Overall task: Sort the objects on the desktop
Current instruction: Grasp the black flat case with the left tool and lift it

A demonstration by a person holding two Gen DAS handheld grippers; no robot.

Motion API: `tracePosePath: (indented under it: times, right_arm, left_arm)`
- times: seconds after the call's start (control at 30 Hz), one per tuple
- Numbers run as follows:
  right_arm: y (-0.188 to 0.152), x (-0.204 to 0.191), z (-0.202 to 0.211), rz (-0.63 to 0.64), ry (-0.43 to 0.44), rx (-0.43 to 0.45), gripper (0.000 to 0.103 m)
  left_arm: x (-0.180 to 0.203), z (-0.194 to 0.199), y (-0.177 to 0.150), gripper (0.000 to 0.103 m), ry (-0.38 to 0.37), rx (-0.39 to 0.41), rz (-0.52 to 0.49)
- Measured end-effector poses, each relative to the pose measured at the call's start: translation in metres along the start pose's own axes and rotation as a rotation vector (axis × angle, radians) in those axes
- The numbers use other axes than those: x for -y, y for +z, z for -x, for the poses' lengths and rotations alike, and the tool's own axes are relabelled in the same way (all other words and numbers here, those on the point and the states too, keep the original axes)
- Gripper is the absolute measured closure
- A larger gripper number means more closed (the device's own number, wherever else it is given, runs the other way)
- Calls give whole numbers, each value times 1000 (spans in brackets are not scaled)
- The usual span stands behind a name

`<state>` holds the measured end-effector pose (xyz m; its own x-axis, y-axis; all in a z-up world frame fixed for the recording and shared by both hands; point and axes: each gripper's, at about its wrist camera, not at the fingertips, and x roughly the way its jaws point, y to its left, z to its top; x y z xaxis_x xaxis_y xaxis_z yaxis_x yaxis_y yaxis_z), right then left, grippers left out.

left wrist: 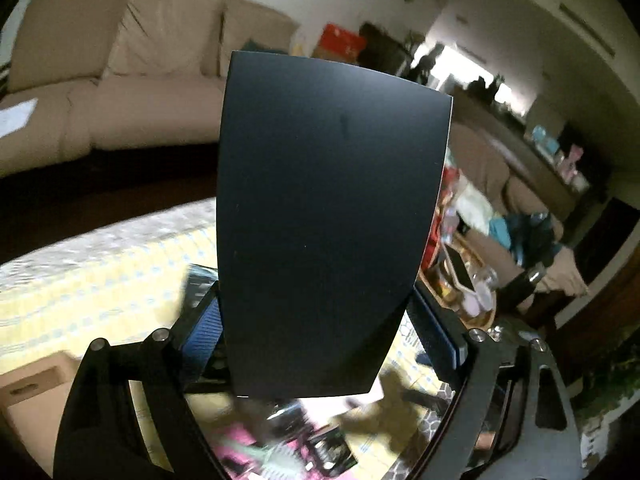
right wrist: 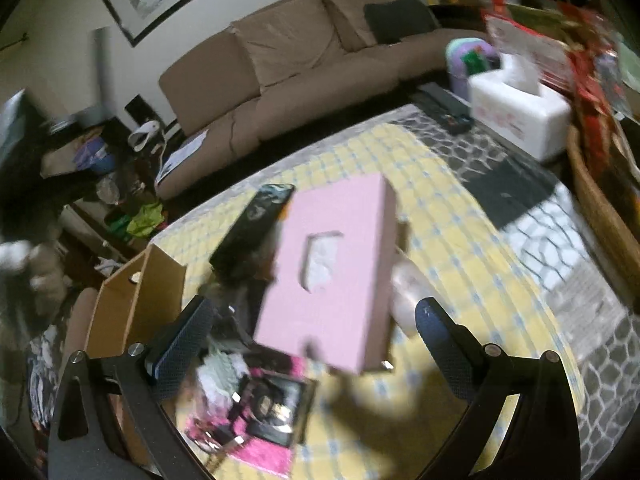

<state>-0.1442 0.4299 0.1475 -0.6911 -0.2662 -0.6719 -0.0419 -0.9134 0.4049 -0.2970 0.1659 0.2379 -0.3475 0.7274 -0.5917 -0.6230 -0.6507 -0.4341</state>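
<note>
A flat black box [left wrist: 332, 216] is gripped by the left gripper [left wrist: 320, 332], its lower part clamped between the two blue-padded fingers [left wrist: 202, 332] and its broad face held upright and close to the lens, so that most of the table [left wrist: 100, 280] behind it is hidden. In the right wrist view the right gripper [right wrist: 316, 328] is seen with its jaws spread wide and nothing between them; a pink box [right wrist: 332, 272] with a cut-out window appears just ahead of the fingers, tilted and blurred, and whether it is resting on anything or is in the air cannot be told. A second dark box [right wrist: 256, 224] lies just behind it, a cardboard box [right wrist: 136, 304] stands open at the table's left edge, and a jumble of small items on a pink mat [right wrist: 256, 416] is seen nearer the lens. The step in hand is judged to be the carrying of the black box to its place. A destination is called for next, probably the cardboard box, over which the black box would have to be lowered before the grip is released
</note>
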Motion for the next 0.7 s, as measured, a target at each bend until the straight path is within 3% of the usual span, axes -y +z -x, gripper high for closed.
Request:
tracePosePath:
  times: [0.17,0.33,0.53,0.7]
  right_arm:
    - [50,-56,-54,47,7,-56,0]
    - [78,-121,-133,132,-88,-144,0]
    - [80,-130,-208,61,-259,-233,1]
    - [78,-118,-237,-54,-318,-255,1]
  left_arm:
    - [-44,59,-1,16,31,37,64]
    - [-86,93,-10,16,24,84,115]
    - [-131,111,-29,16,33,90,154]
    - [-152,120,-45,16,34,92,191]
